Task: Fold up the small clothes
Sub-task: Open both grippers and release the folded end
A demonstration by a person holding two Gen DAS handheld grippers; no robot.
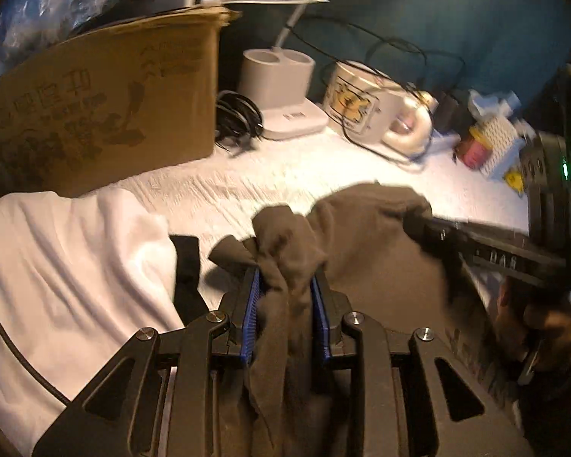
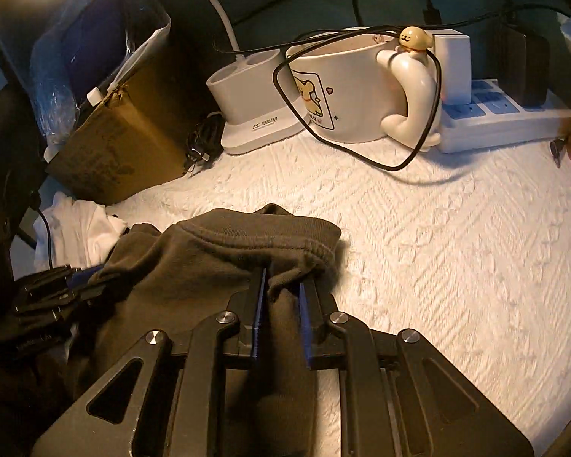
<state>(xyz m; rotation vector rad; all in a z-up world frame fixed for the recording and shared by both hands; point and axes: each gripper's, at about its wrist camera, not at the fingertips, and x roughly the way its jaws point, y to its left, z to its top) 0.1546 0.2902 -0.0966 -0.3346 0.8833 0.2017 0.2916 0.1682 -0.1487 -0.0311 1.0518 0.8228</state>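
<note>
Open white textured cover (image 2: 456, 266) lies right of the dark garment (image 2: 217, 251): free passage there. Back edge blocked by cardboard box (image 1: 106, 106), lamp base (image 2: 255, 106), big mug (image 2: 346, 91) and power strip (image 2: 502, 118). A black cable (image 2: 399, 160) loops onto the cover. White cloth (image 1: 64, 266) crowds the left.

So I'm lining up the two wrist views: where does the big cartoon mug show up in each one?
Left wrist view: the mug stands at upper centre-right, at the far edge of the white cloth, blurred, handle to the right.
Right wrist view: the mug sits at top centre, larger and sharp, a black cable looped over it.
Shared landmark: the white lamp base stands just left of the mug in both.
</note>
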